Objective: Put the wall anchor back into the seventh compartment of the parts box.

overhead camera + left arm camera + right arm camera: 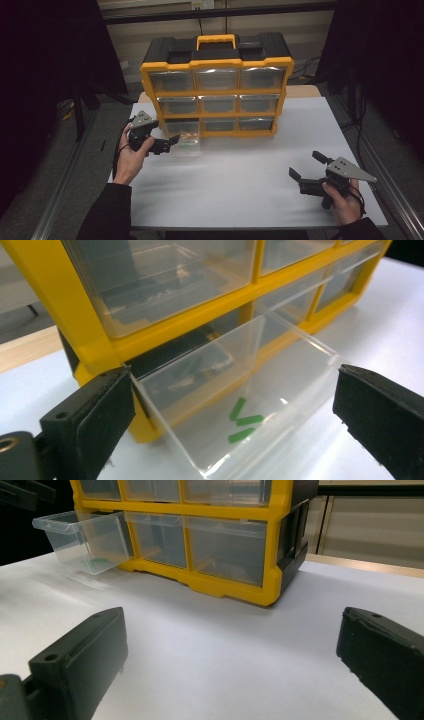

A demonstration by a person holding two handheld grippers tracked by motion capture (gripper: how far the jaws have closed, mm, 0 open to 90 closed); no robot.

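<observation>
The left claw (172,141) stands spread wide around the clear drawer (240,405) — pulled out of the bottom-left slot of the yellow organizer (216,85), its front just ahead of the jaws. To shift it well, I would close squarely on the front wall and move straight along the slot. The drawer's long axis runs out of the cabinet toward this claw. Three green pieces (244,420) lie inside. The right claw (306,166) hovers open, well apart, over the worktop (240,185).
</observation>
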